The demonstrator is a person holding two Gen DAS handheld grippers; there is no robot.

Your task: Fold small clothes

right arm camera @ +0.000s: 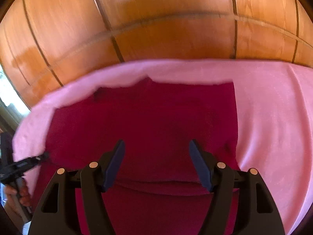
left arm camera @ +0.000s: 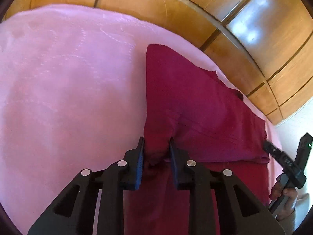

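Note:
A dark red garment (left arm camera: 205, 113) lies spread on a pink blanket (left arm camera: 68, 78), with a folded layer across its near part. My left gripper (left arm camera: 156, 146) is at the garment's left edge, jaws narrow, with a bunch of the red cloth pinched between the blue pads. In the right wrist view the garment (right arm camera: 146, 121) fills the middle. My right gripper (right arm camera: 156, 150) hovers over it with jaws wide and nothing between the pads. The right gripper (left arm camera: 285, 145) also shows by the garment's right edge, held in a hand (left arm camera: 283, 193). One left finger (right arm camera: 39, 157) touches the cloth's left edge.
Glossy wooden cupboard doors (right arm camera: 156, 29) rise right behind the blanket's far edge. A white wall (left arm camera: 289, 125) stands at the right of the left wrist view. The pink blanket (right arm camera: 273, 117) stretches well to the garment's right, and bright light (right arm camera: 7, 94) comes in at the left.

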